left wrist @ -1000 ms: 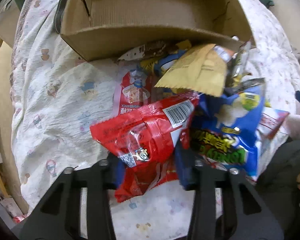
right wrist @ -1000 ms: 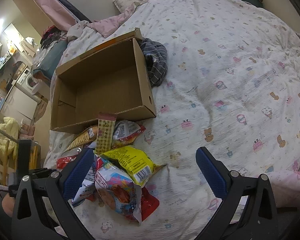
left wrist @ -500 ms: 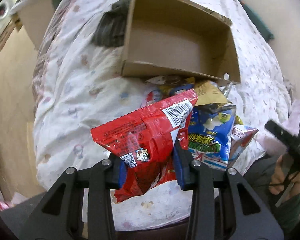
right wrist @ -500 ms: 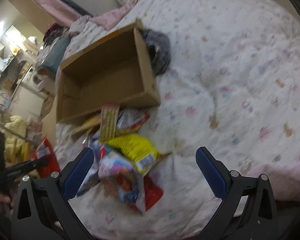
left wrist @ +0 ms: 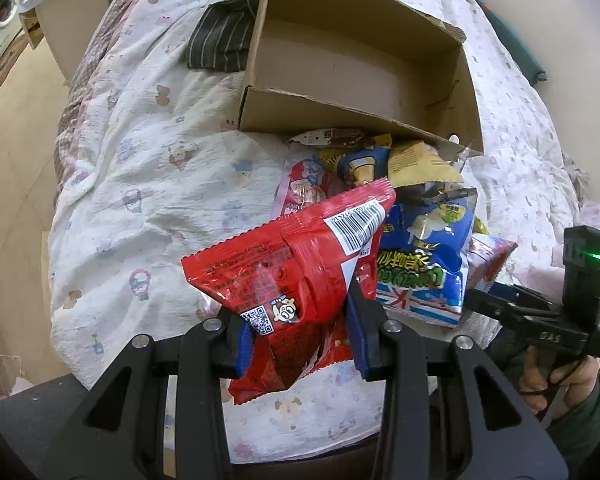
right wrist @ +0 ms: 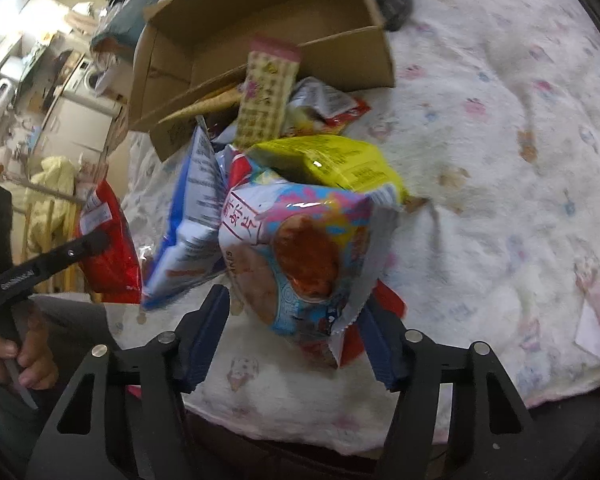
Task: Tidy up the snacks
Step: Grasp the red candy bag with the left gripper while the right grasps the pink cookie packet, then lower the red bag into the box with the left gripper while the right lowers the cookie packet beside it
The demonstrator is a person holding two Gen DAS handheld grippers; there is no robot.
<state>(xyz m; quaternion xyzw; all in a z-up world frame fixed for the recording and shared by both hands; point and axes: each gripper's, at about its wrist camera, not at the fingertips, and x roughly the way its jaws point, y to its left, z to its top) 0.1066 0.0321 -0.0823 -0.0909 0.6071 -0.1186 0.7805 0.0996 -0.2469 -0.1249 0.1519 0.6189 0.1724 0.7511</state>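
Right gripper [right wrist: 296, 336] descended, fingers closing around, seemingly, prawn-cracker bag [right wrist: 300, 256]

Bed under white cartoon-print quilt [left wrist: 148, 168]; tan floor [left wrist: 16, 128]; white washing machine [left wrist: 2, 26] in far corner.

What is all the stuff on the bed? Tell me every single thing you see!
cardboard box: one, brown, nothing in it, on the quilt behind the snacks
red packet: one, held up in the left gripper
blue packet: one, in the pile
yellow packet: one, in the pile
pink-and-blue packet: one, between the right gripper's fingers
striped cloth: one, dark, beside the box
quilt: one, white with cartoons
left gripper: one, black, clamping
right gripper: one, black, jaws closing
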